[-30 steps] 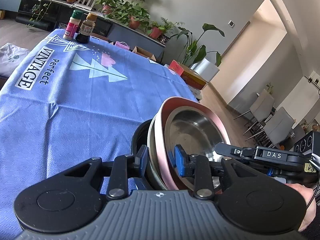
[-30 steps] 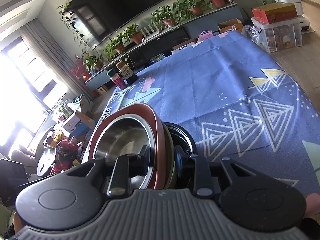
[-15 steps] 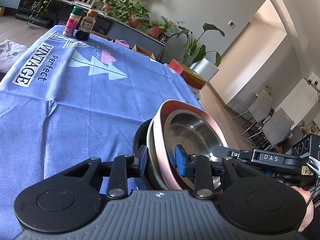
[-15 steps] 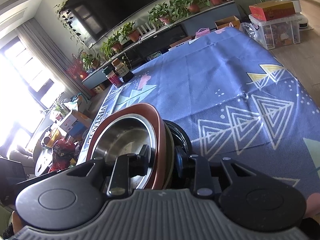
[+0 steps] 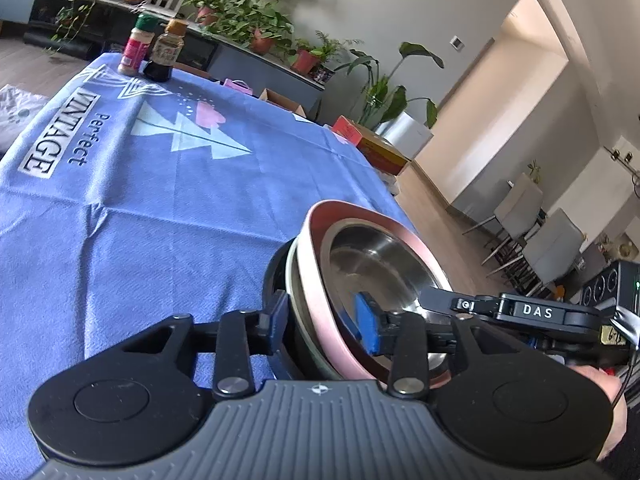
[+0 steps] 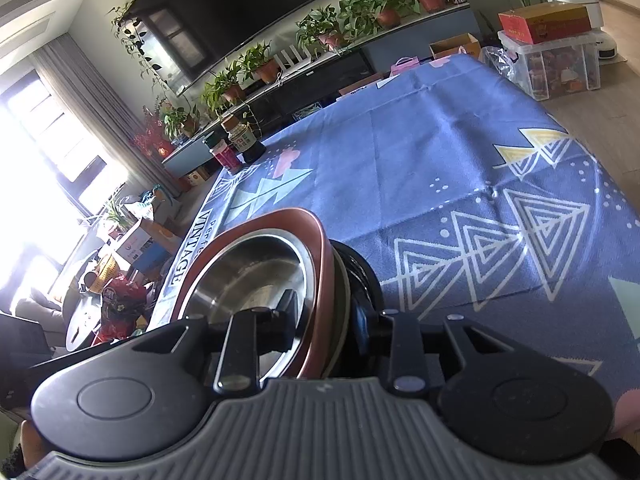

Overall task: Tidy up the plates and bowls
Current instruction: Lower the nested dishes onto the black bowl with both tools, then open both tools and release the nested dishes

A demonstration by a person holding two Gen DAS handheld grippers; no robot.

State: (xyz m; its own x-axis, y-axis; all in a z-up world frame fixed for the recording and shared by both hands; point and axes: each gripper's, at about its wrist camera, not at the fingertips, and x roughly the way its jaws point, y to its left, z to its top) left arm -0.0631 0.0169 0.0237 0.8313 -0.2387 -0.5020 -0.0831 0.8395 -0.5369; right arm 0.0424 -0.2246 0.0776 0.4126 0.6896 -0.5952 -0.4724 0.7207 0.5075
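On the blue tablecloth (image 5: 168,216), both grippers, left gripper (image 5: 326,316) and right gripper (image 6: 326,320), loosen around the rigid, slippery stacked bowls (image 5: 372,256); regrip rims.

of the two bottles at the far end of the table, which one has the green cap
The pink-labelled bottle has the green cap; the dark sauce bottle beside it has a brownish cap.

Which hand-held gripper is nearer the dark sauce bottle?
Left. The left hand-held gripper, jaws just opened around the bowl stack's rim, sits on the bottle's side; right hand-held gripper straddles the opposite rim.
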